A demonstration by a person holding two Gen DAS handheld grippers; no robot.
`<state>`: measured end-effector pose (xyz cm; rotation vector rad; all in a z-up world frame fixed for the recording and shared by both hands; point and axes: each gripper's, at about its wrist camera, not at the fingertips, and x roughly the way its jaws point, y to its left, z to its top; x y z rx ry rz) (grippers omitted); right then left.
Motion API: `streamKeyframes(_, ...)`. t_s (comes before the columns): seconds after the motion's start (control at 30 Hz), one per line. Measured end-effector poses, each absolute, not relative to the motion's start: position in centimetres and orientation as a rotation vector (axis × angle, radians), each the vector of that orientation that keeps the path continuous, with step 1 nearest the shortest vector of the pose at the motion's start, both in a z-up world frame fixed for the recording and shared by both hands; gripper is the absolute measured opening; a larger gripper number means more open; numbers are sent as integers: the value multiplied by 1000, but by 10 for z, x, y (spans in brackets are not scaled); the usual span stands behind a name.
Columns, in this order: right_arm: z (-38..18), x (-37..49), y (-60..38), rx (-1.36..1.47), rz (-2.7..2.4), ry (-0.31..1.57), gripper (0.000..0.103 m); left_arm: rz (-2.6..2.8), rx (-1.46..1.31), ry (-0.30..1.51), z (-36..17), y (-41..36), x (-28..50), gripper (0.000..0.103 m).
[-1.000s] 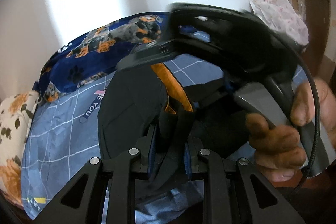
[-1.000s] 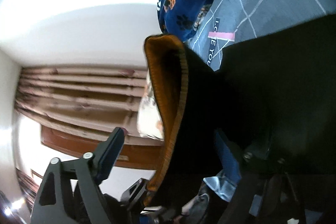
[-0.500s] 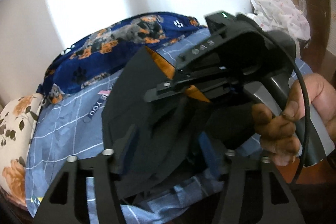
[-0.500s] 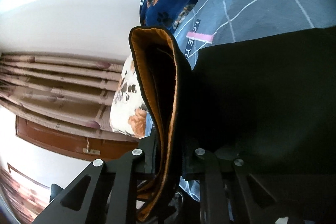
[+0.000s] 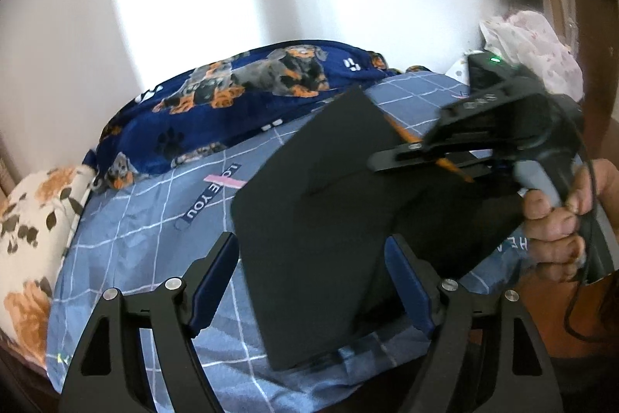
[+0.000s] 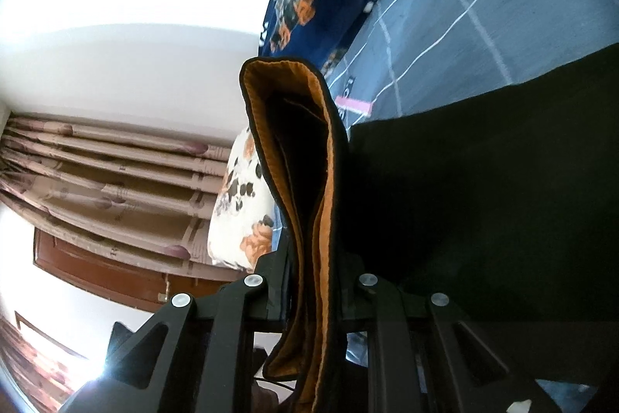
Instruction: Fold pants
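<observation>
The black pants [image 5: 321, 219] with an orange lining hang folded above the blue checked bed sheet [image 5: 147, 242]. My left gripper [image 5: 309, 281] is open; its blue-padded fingers [image 5: 211, 283] stand either side of the lower part of the pants without pinching them. My right gripper [image 6: 313, 281] is shut on the pants' waistband [image 6: 305, 157], whose orange inner band stands up between the jaws. In the left wrist view the right gripper body [image 5: 499, 126] holds the pants' upper right edge, with a hand [image 5: 557, 223] on its handle.
A dark blue dog-print blanket [image 5: 240, 107] lies bunched along the bed's far side by the white wall. A floral pillow [image 5: 27, 219] is at the left. A pink-white cloth [image 5: 534, 45] lies far right. Curtains [image 6: 96, 173] show in the right wrist view.
My left gripper has let go of the pants and opened wide, drawing back. The right gripper has moved right, still holding the waistband, and the pants now hang flatter.
</observation>
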<state>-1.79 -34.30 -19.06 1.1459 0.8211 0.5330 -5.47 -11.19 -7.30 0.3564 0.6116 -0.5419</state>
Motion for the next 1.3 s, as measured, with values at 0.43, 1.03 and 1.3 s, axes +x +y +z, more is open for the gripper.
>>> streamKeyframes(0.43,-200,-51,-398,1190,420,750,16,-500,354,644,-79,-106,-47,84)
streamKeyframes(1.03,-229,-75,-444,1253,326,714,16,-463,282,743,-97,-90,-29,86)
streamKeyframes(1.3,-231,-92,-468,1264,281,676,16,-459,257,775,-103,-86,-25,87)
